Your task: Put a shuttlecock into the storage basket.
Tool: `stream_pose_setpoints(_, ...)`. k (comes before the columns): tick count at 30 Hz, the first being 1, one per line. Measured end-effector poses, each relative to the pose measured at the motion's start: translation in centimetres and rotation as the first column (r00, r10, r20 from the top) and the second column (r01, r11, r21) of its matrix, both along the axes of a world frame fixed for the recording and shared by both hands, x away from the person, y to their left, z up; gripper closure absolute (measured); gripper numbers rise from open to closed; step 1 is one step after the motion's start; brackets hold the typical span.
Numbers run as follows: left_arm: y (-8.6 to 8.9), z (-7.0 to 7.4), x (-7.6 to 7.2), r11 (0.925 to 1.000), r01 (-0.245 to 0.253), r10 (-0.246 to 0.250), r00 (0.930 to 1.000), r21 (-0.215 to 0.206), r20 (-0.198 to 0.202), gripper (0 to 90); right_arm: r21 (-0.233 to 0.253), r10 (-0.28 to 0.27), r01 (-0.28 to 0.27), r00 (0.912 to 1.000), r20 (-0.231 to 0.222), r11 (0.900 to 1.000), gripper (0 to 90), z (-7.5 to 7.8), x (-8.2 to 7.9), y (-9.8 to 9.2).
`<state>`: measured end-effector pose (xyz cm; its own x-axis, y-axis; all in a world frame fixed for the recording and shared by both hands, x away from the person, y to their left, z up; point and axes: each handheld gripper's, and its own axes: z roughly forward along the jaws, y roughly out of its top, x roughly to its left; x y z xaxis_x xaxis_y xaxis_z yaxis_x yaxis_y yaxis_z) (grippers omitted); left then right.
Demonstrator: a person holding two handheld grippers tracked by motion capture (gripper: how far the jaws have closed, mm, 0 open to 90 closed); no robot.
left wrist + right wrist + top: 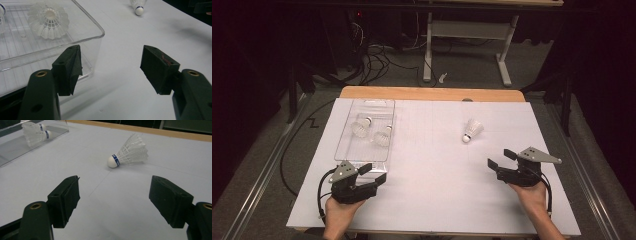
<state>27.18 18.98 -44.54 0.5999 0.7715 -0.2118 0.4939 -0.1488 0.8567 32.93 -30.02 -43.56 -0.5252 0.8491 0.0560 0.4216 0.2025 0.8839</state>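
Featherlight, crushable shuttlecock (472,130) at the wide-open right tool's (501,158) eleven o'clock: likely best pinched gently at its firm cork.

Bare white sheet (432,165) lay between right gripper (500,159) and lone shuttlecock (472,130), path unblocked, clear tray (343,140) walled the far left corner, just beside left gripper (373,172), jaws spread.

Bright, even light on the white table (437,200), dark surroundings, soft shadows, slightly blurred low-resolution frames
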Motion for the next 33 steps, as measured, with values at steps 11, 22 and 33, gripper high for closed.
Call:
stream_pose_setpoints(11,0.0,0.0,0.0,1.0000,-0.002,0.002,1.0000,-0.005,0.000,34.2,-0.037,0.000,-0.001,1.0000,-0.009,0.999,25.3,0.5,1.8,1.0)
stream_pose_setpoints(22,0.0,0.0,-0.1,1.0000,-0.002,0.002,1.0000,-0.009,0.001,34.1,-0.042,-0.010,0.009,0.9996,-0.025,0.999,25.8,1.0,3.4,1.6)
stream_pose_setpoints(33,0.1,0.0,-0.1,0.9999,-0.001,0.001,1.0000,-0.014,0.003,34.1,-0.042,-0.019,0.018,0.9995,-0.024,0.999,25.8,1.4,4.9,2.4)
